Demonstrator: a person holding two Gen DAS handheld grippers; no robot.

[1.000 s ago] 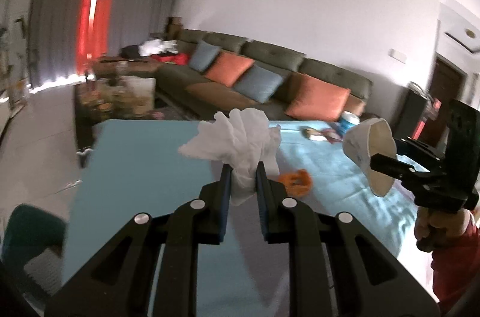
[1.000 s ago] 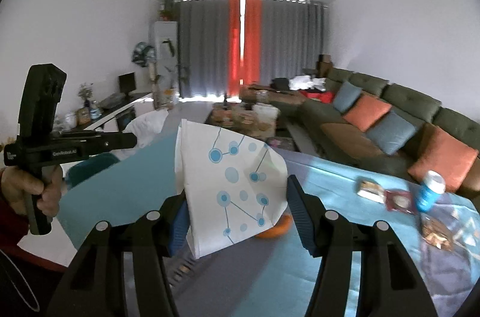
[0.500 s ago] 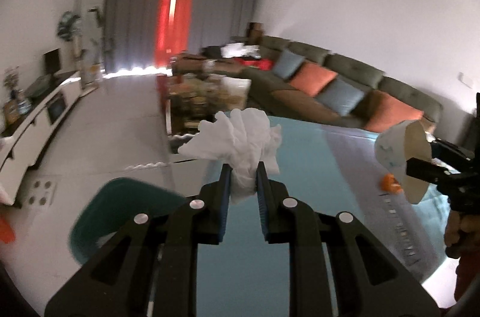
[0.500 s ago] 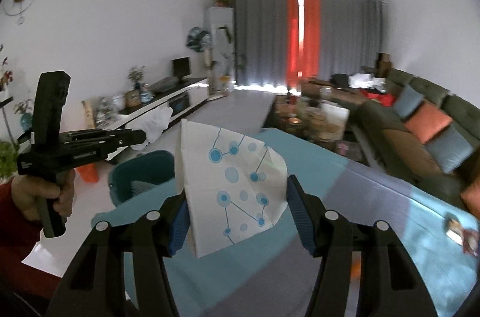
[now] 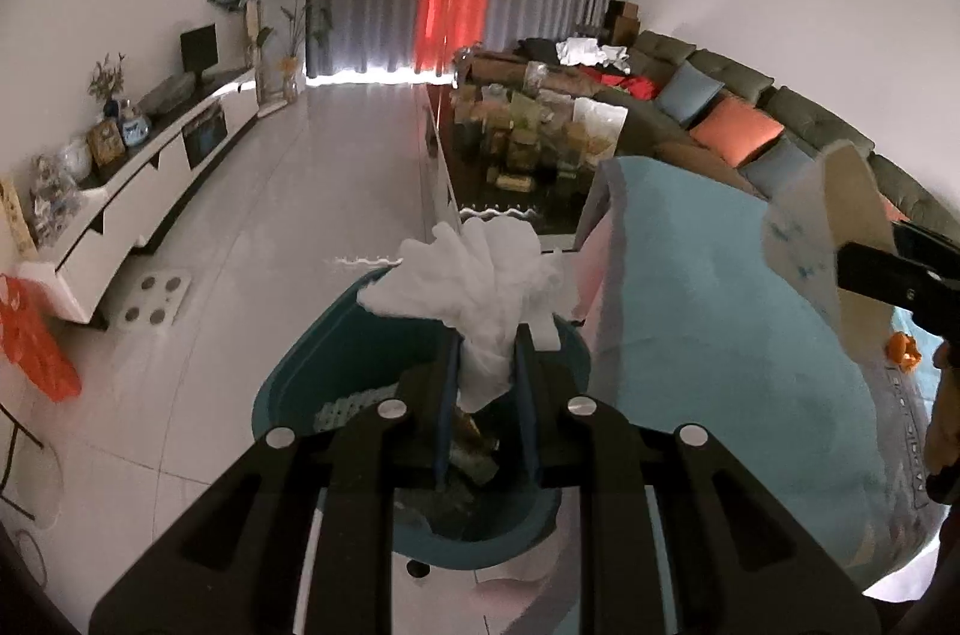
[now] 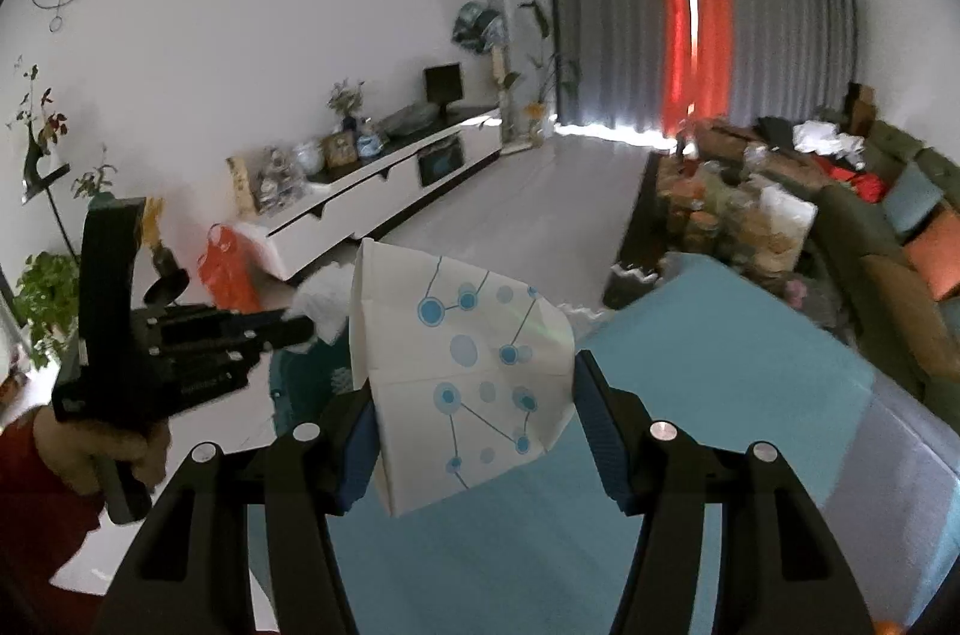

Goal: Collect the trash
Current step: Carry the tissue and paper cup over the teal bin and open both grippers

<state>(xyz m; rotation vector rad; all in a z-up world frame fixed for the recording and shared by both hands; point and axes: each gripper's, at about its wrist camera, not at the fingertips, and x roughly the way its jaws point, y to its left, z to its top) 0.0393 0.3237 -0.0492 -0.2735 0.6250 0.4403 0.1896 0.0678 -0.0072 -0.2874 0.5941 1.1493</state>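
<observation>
A crumpled white tissue [image 5: 480,275] is pinched in my left gripper [image 5: 485,335], which is shut on it and hangs over the open teal bin [image 5: 300,365] on the floor. Some trash lies in the bin's bottom. My right gripper [image 6: 474,395] is shut on a crushed white paper cup with blue dots [image 6: 468,365], above the end of the table with the light blue cloth [image 6: 720,425]. In the right wrist view the left gripper [image 6: 294,329] and its tissue [image 6: 321,305] show at the left, over the bin [image 6: 300,383]. The cup [image 5: 828,239] also shows in the left wrist view.
The bin stands just off the end of the table [image 5: 720,305]. An orange scrap [image 5: 900,350] lies on the cloth. A white TV cabinet [image 5: 150,191], an orange bag [image 5: 36,347], a cluttered coffee table [image 5: 540,143] and a sofa [image 5: 750,119] ring the tiled floor.
Both grippers have swung left from over the table toward its end. The teal bin has come in under my left gripper. Both grips are unchanged.
</observation>
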